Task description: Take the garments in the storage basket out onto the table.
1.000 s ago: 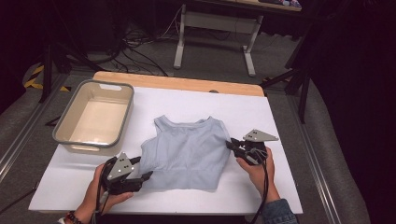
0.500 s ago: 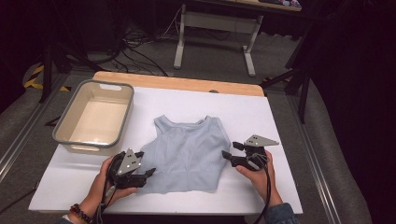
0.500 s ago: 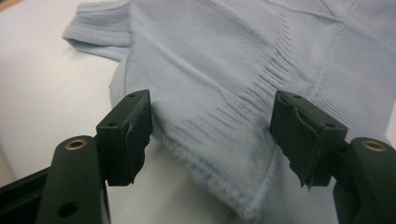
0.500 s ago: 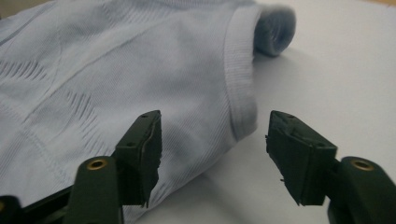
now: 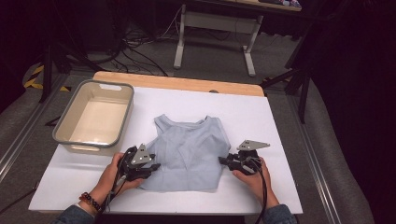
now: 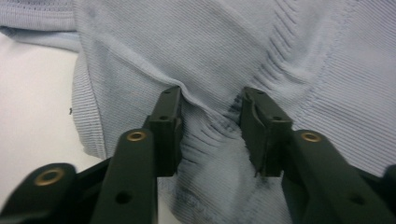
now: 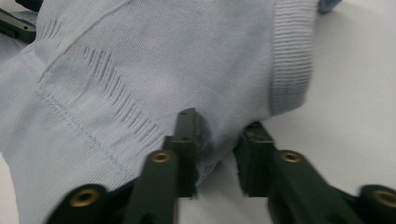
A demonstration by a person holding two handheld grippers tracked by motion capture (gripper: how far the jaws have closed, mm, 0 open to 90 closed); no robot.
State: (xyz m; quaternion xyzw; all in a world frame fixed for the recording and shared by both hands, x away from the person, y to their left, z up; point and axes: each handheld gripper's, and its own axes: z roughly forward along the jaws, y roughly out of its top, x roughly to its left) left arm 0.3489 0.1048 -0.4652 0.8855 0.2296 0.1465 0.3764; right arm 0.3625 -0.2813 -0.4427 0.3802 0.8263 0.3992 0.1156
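Note:
A light blue sleeveless knit top (image 5: 189, 149) lies flat on the white table, neckline away from me. My left gripper (image 5: 154, 165) is at the top's left side near the hem. In the left gripper view its jaws have just been closing, and a wrinkled ridge of the top (image 6: 210, 70) is bunched between the pads of the left gripper (image 6: 211, 126). My right gripper (image 5: 223, 161) is at the top's right side. Its jaws have also just been closing, and the right gripper (image 7: 218, 144) pinches the top's (image 7: 154, 60) side edge beside the ribbed hem.
A grey plastic bin (image 5: 63, 126) with nothing in it stands at the table's left, just beyond my left hand. The white table surface (image 5: 261, 116) lies bare right of the top. A wooden strip (image 5: 177, 83) runs along the far edge.
My left gripper has moved right, onto the top's left side, and gathered cloth. My right gripper has come slightly toward me along the right side. The top's lower left corner has pulled in.

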